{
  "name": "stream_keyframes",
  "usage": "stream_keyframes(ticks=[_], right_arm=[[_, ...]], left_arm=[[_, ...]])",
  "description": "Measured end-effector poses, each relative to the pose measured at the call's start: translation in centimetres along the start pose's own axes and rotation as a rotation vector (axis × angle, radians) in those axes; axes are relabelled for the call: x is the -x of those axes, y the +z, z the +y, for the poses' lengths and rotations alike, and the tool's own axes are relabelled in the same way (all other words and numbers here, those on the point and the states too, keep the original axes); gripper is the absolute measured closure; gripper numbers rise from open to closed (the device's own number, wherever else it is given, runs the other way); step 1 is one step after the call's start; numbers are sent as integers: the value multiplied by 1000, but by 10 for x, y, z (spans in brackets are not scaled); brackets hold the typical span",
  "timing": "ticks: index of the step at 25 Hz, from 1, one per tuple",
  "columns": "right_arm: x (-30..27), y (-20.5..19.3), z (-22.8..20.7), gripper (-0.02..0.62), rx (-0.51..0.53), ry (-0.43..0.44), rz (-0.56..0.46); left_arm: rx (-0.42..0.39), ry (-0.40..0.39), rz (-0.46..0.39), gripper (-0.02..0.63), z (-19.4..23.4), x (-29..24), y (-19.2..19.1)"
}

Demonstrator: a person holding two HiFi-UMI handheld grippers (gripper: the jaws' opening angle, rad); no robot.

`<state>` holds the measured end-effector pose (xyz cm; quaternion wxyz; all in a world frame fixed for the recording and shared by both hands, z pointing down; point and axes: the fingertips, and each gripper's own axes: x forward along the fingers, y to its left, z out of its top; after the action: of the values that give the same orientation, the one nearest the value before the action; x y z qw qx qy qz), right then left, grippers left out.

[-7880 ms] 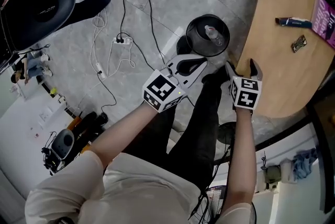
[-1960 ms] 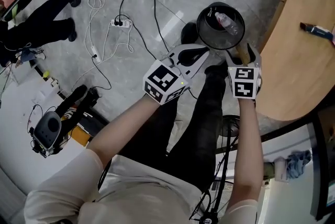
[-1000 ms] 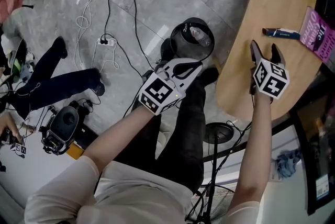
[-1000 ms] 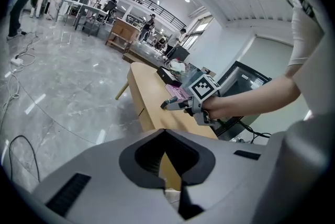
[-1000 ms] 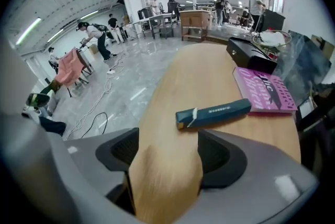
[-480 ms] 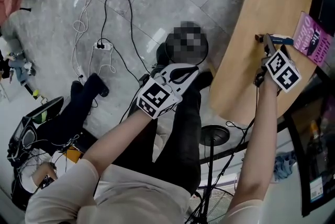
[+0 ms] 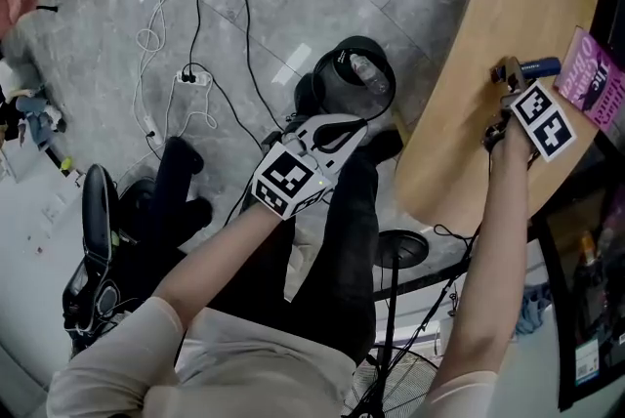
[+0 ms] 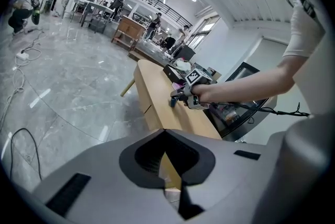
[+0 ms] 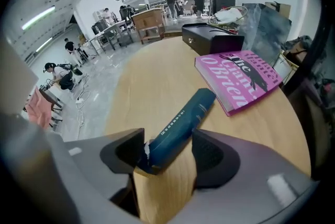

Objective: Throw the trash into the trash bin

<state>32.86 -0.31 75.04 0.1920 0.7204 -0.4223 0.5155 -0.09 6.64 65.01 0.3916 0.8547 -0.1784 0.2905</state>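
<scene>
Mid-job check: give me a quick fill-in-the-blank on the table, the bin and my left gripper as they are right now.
1. The blue packet lies on the wooden ____.
2. Right beside the packet lies a ____ book.
3. The black trash bin on the floor holds a clear plastic ____.
4. The left gripper is empty, with its jaws ____.

Missing words: table; pink; bottle; shut

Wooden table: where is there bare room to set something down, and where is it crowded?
The wooden table is bare from its rounded floor-side edge up to the blue packet. Crowded: the far end, with the pink book, black box and clutter behind.
</scene>
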Motion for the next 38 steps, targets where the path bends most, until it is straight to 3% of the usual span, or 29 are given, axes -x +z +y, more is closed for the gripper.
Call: stream_keyframes(ticks=[3, 5, 14, 28, 38], right_arm=[[2, 1, -3, 380, 23, -34, -11], [3, -2, -7, 537, 31, -57, -10], [14, -15, -11, 551, 65, -21, -10], [39, -48, 38, 551, 145, 64, -18], [46, -113, 106, 551, 365, 153, 16]], left_arm=[[-2, -5, 3, 600, 0, 0, -1], [-3, -6, 3, 600, 1, 1, -2], [-12, -3, 4, 600, 6, 8, -2], [-17, 4, 3, 600, 18, 20, -5], [6, 43, 7, 600, 46, 40, -21]])
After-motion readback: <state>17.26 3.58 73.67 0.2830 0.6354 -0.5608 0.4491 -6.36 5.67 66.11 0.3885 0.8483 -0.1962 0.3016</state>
